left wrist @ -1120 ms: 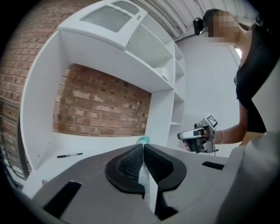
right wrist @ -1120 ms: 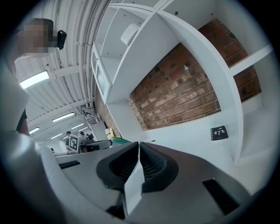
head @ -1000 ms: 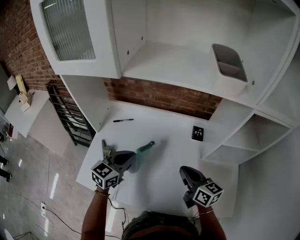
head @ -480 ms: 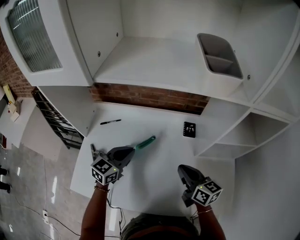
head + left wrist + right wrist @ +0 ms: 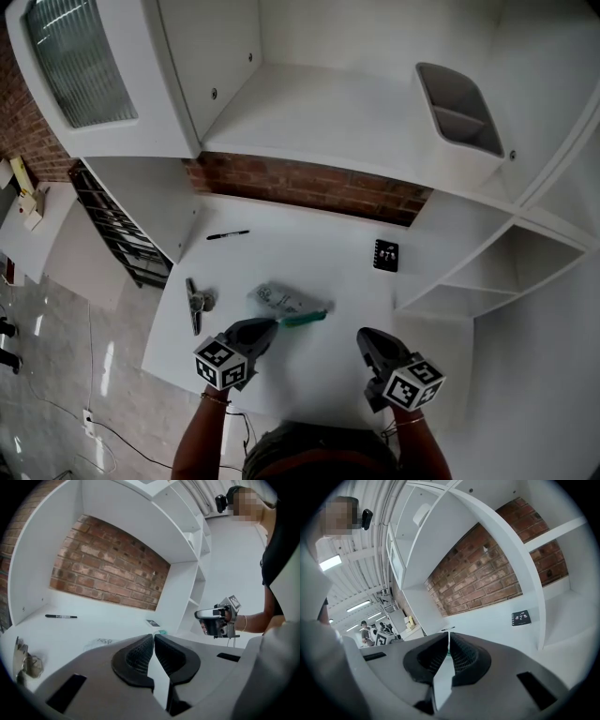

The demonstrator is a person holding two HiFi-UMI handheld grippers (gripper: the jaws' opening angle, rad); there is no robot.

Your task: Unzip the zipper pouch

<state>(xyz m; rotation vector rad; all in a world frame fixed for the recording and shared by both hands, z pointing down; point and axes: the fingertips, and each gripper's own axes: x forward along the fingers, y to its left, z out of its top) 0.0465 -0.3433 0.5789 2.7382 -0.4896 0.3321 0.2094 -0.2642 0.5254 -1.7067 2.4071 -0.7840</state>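
Note:
A clear zipper pouch (image 5: pixel 281 300) with a green zipper edge (image 5: pixel 305 318) lies near the front of the white table (image 5: pixel 309 253). My left gripper (image 5: pixel 274 324) is shut on the near end of that green edge, low over the table. In the left gripper view the jaws (image 5: pixel 153 637) are pressed together; the clear pouch (image 5: pixel 99 643) shows to their left and a bit of green (image 5: pixel 161 632) just past the tip. My right gripper (image 5: pixel 361 336) hovers at the front right, apart from the pouch, shut with nothing in it (image 5: pixel 449 634).
A bunch of keys (image 5: pixel 195 302) lies left of the pouch, and a black pen (image 5: pixel 228 234) further back. A small black notebook (image 5: pixel 385 254) sits at the right by the shelf unit. A grey bin (image 5: pixel 459 117) stands on the shelf above.
My left gripper has come down and toward the front with the pouch, which hung in the air before and now lies on the table. The keys have come into view. The right gripper barely moved.

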